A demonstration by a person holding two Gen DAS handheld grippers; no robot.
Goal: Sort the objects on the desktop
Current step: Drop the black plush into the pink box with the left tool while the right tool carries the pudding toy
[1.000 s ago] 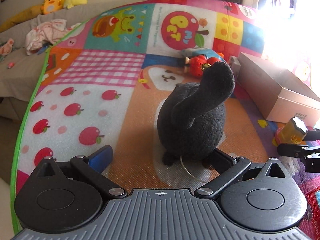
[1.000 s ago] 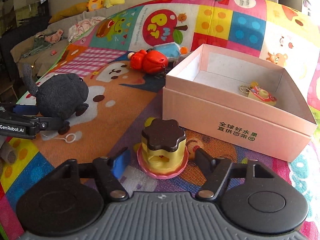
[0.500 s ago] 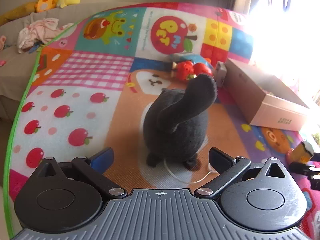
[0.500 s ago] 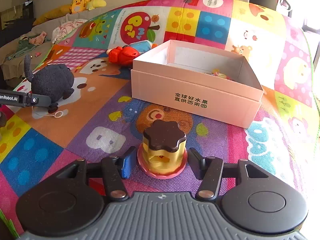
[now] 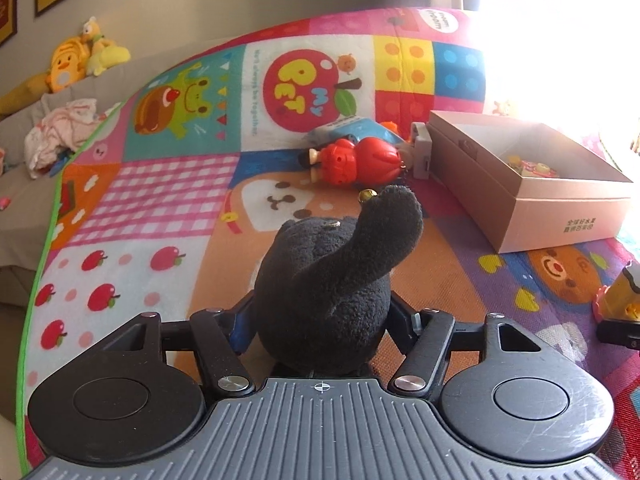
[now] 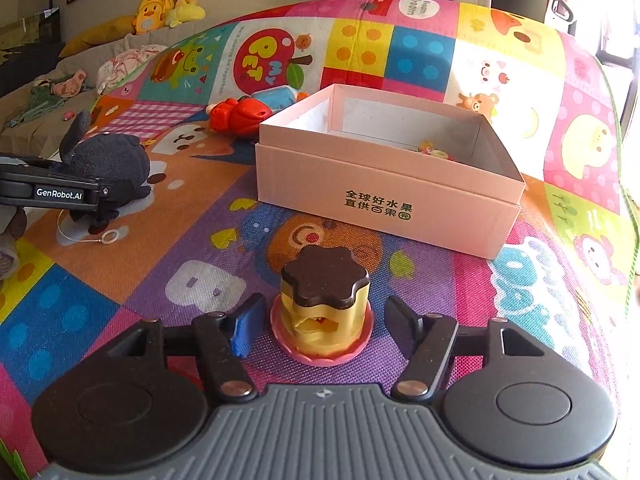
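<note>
The pink box (image 6: 384, 200) sits open on the play mat (image 6: 80, 320), seemingly the sorting bin. The left gripper (image 5: 322, 320) is closing its fingers on the dark plush toy (image 5: 324, 296) between them. The right gripper (image 6: 320, 324) is opening, fingers clear of the pudding toy (image 6: 322, 312) standing between them

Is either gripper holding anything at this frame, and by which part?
The left gripper is closing on the black plush toy, fingers at its lower body. The right gripper is opening around the pudding toy, not gripping it.
</note>
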